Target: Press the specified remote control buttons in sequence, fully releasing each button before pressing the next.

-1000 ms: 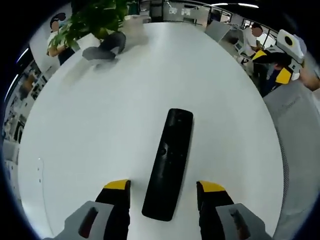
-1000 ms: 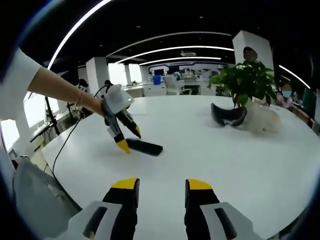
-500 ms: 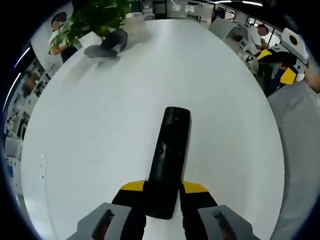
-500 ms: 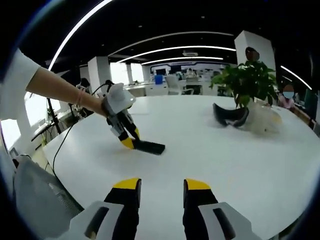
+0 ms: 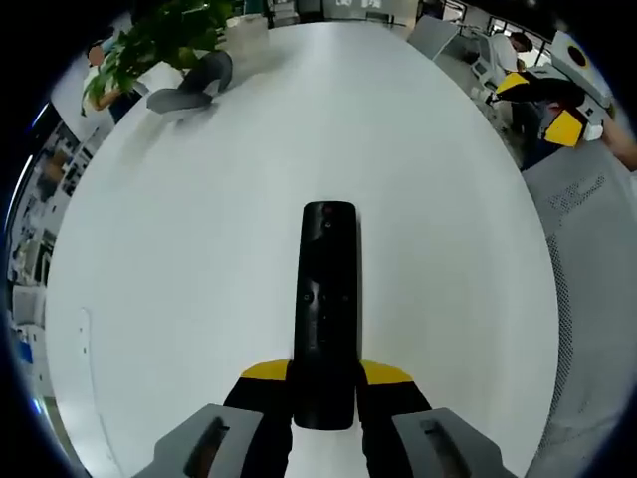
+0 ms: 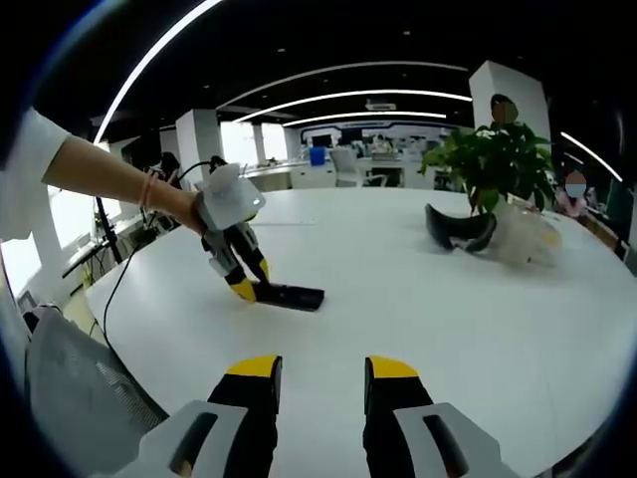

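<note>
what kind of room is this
Most likely an open-plan office: a large white table with a potted plant, a mesh office chair beside it, and desks and long ceiling light strips behind.

Your left tool (image 5: 324, 376): grey body, black jaws, yellow tips; right tool (image 6: 317, 370) matches; white sleeve (image 6: 22, 154), wrist band (image 6: 149, 188).

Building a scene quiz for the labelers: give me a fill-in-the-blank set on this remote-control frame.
1. The left hand-held gripper is shut on the near end of the black ____.
2. The remote control rests on a table whose top is ____ in colour.
3. The right hand-held gripper has its jaws ____, with nothing between them.
4. Beside the potted plant at the far side of the table lies a dark ____.

Missing words: remote control; white; open; headset
</note>
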`<state>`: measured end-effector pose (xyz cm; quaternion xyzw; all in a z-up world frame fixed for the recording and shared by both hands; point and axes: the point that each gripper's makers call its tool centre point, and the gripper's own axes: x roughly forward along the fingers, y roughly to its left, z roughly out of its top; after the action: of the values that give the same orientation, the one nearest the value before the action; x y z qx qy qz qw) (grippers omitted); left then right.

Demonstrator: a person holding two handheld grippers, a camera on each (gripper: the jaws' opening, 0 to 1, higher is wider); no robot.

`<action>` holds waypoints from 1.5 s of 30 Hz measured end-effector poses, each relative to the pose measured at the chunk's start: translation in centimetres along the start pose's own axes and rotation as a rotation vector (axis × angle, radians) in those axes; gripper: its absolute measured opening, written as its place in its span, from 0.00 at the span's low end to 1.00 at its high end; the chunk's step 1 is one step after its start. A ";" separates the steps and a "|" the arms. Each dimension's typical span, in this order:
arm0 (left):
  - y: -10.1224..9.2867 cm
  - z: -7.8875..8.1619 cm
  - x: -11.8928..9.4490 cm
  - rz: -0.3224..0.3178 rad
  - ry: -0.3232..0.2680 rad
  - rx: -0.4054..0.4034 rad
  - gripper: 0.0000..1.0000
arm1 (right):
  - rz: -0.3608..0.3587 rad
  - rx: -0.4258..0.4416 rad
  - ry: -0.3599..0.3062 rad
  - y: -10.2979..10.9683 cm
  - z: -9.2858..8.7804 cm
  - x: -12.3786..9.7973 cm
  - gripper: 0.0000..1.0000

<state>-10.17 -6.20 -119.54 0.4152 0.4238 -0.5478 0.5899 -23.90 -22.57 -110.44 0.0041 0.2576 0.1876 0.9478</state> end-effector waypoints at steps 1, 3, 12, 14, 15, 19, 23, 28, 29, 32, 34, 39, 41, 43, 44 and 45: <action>-0.3 -0.1 0.0 -0.002 0.001 0.002 0.24 | -0.001 0.001 0.000 0.0 0.0 0.0 0.31; -0.7 -0.3 -0.1 -0.002 0.003 0.004 0.24 | -0.001 0.004 0.002 0.0 -0.1 0.0 0.31; -2.8 -1.0 -0.4 0.004 0.004 0.005 0.24 | 0.011 -0.010 0.020 0.2 -0.3 0.1 0.30; -3.2 -1.1 -0.5 0.005 0.000 0.001 0.24 | 0.013 -0.011 0.022 0.3 -0.3 0.1 0.30; -3.4 -1.1 -0.5 0.005 0.000 0.001 0.24 | 0.013 -0.012 0.023 0.3 -0.3 0.1 0.30; -4.2 -1.4 -0.6 0.007 -0.001 0.000 0.24 | 0.013 -0.014 0.025 0.3 -0.4 0.1 0.30; -4.9 -1.6 -0.7 0.009 -0.001 -0.008 0.24 | 0.020 -0.020 0.028 0.4 -0.4 0.2 0.30; -5.8 -1.8 -0.7 0.009 -0.004 -0.010 0.24 | 0.028 -0.031 0.032 0.7 -0.4 0.2 0.30; -6.0 -1.9 -0.8 0.009 -0.005 -0.012 0.24 | 0.030 -0.030 0.033 0.7 -0.4 0.2 0.30; -6.4 -2.0 -0.8 0.011 -0.005 -0.018 0.24 | 0.035 -0.031 0.035 0.8 -0.5 0.2 0.29; -6.9 -2.1 -0.8 0.012 -0.003 -0.017 0.24 | 0.037 -0.035 0.037 0.9 -0.5 0.2 0.29; -7.9 -2.3 -0.9 0.015 -0.008 -0.024 0.24 | 0.042 -0.043 0.045 1.0 -0.6 0.3 0.29; -8.4 -2.5 -0.9 0.018 -0.012 -0.031 0.24 | 0.045 -0.045 0.048 1.1 -0.7 0.3 0.29; -8.9 -2.6 -0.9 0.022 -0.006 -0.039 0.24 | 0.047 -0.050 0.056 1.1 -0.8 0.3 0.29; -9.3 -2.7 -1.0 0.022 0.000 -0.030 0.24 | 0.048 -0.051 0.060 1.2 -0.9 0.4 0.29; -9.6 -2.8 -1.0 0.019 0.002 -0.024 0.24 | 0.050 -0.054 0.063 1.2 -0.9 0.4 0.29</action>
<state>-19.95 -3.79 -119.66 0.4128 0.4270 -0.5365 0.5995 -24.48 -21.40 -111.33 -0.0208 0.2821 0.2181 0.9340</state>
